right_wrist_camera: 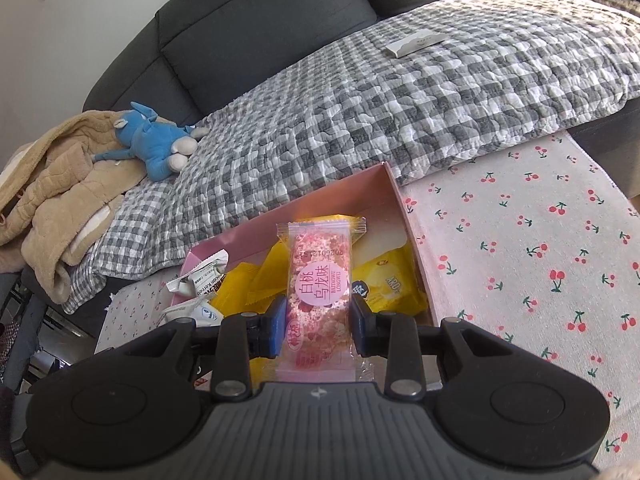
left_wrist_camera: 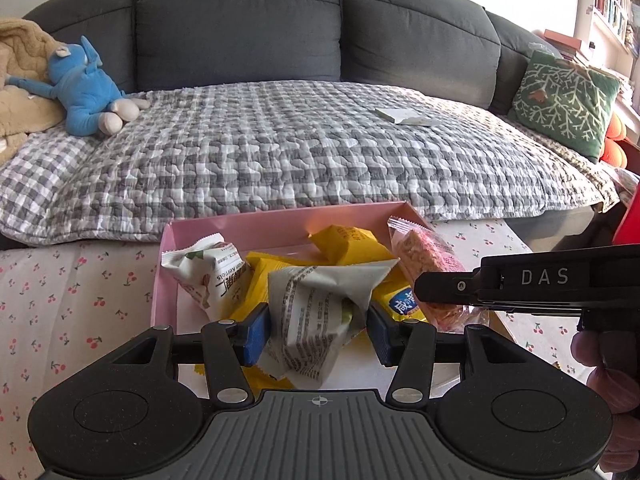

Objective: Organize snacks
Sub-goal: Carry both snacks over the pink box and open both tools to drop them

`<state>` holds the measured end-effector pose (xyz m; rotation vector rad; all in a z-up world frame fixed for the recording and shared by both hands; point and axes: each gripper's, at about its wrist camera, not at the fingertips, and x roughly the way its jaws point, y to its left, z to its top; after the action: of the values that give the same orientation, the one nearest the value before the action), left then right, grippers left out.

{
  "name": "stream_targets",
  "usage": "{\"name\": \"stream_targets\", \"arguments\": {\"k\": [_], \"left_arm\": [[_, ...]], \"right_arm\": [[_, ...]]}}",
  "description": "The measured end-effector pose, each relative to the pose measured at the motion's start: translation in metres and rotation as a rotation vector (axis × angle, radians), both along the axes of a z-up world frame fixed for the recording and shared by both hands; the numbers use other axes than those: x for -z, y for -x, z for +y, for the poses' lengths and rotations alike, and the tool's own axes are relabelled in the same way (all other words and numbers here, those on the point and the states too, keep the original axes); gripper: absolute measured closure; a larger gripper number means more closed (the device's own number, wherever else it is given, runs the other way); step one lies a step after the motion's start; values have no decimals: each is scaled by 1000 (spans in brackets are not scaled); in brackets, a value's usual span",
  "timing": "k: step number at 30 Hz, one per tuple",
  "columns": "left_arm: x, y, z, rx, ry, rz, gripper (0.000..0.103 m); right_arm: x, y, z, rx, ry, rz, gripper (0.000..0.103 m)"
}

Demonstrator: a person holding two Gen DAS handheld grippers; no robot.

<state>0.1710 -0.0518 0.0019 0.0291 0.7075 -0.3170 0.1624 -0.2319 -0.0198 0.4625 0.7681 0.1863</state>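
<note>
Item: left gripper (left_wrist_camera: 318, 330), fingers clamped on grey-white snack packet (left_wrist_camera: 316, 320); right gripper (right_wrist_camera: 318, 330), fingers clamped on pink snack bar (right_wrist_camera: 318, 280). Both hung over pink box (left_wrist_camera: 256, 224) at tabletop's sofa-side edge. Advised: lower before release, laid flat.

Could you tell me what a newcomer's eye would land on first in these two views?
Probably the two snacks held up front: the left gripper clamps a grey-white packet, and the right gripper clamps a pink bar, both above the open pink box of yellow and white packets. Behind, a blue plush toy lies on the sofa's checked quilt.
</note>
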Motion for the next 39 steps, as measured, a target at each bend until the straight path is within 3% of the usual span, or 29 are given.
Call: {"name": "stream_targets", "arguments": {"k": [12,14,16,18,26,39], "left_arm": [[8,-25,-10,-18,-44,-19,52],[11,-28,-10,-22,-47,-19,48],[13,-30,-10,-23,-37,-12,46],[13,-30,-8,-30,-17,-5,40],[6,-18,-4,-5,30,-25,15],[-7,7,18,-37,98,-6,6]], "right_arm": [[5,-14,-1,-5,6,-23,70],[6,-15,-4,2,1,-21,63],[6,-14,-6,15,-9,-21,49],[4,-13,-8,23,-18,-27,44],[-4,-8,-8,21,-16,-58,32],[-18,18,-10,36,27,-66,15]]}}
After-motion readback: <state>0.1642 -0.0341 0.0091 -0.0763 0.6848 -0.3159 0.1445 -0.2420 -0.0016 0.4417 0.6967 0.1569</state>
